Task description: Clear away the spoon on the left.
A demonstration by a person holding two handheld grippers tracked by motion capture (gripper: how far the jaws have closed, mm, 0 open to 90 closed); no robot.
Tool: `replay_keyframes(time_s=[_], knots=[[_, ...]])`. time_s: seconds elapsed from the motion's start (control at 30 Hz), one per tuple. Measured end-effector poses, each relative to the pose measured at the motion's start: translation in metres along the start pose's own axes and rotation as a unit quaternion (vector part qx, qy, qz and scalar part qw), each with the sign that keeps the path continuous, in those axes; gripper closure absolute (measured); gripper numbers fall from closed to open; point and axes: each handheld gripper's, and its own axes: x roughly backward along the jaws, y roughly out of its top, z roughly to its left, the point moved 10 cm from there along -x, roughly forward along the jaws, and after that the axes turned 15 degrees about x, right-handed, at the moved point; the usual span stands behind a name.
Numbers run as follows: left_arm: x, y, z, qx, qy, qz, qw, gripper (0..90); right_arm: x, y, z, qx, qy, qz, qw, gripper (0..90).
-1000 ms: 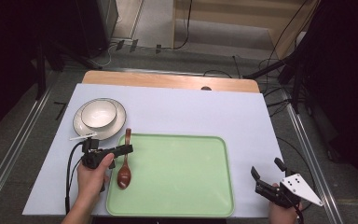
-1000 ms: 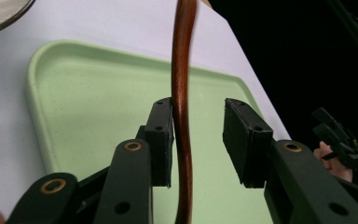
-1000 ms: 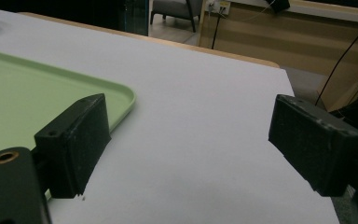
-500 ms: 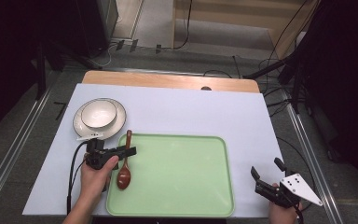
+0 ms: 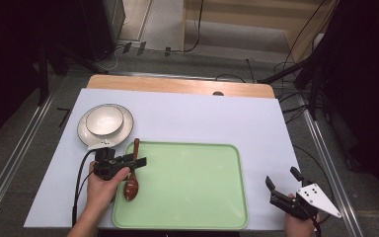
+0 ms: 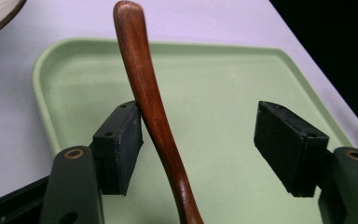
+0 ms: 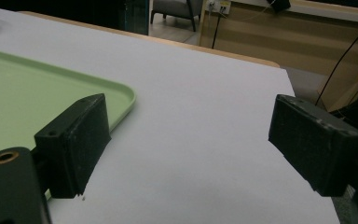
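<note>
Jaws just opened, the left hand-held gripper (image 6: 198, 149) stands wide, releasing the wooden spoon (image 6: 151, 107) onto the green tray (image 6: 223, 74).

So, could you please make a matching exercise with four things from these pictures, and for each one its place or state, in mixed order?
Things:
1. wooden spoon
2. white bowl
3. green tray
4. right gripper

Places or states:
a. sits on a plate at the far left of the table
b. open, holds nothing, beyond the tray's right edge
c. its bowl end lies in the tray, its handle passes between the left gripper's open jaws
d. lies flat in the middle near the person

Pairs: 1-c, 2-a, 3-d, 4-b
</note>
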Motion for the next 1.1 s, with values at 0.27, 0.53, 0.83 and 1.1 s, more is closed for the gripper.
replay_keyframes(time_s=[0.27, 0.53, 0.83, 1.1], knots=[[-0.003, -0.003, 0.0, -0.02, 0.022, 0.007, 0.9995, 26.1, 0.0, 0.0, 0.0, 0.0, 0.0, 0.001, 1.0, 13.2], [-0.004, -0.005, 0.001, -0.032, 0.038, 0.011, 0.9987, 24.5, 0.0, 0.0, 0.0, 0.0, 0.0, 0.0, 1.0, 13.3], [-0.001, -0.004, 0.001, -0.033, 0.043, 0.014, 0.9984, 17.0, 0.0, 0.0, 0.0, 0.0, 0.0, 0.001, 1.0, 13.3], [0.006, 0.0, -0.005, -0.018, 0.022, 0.003, 0.9996, 0.0, 0.0, 0.0, 0.0, -0.001, 0.0, 0.001, 1.0, 13.3]])
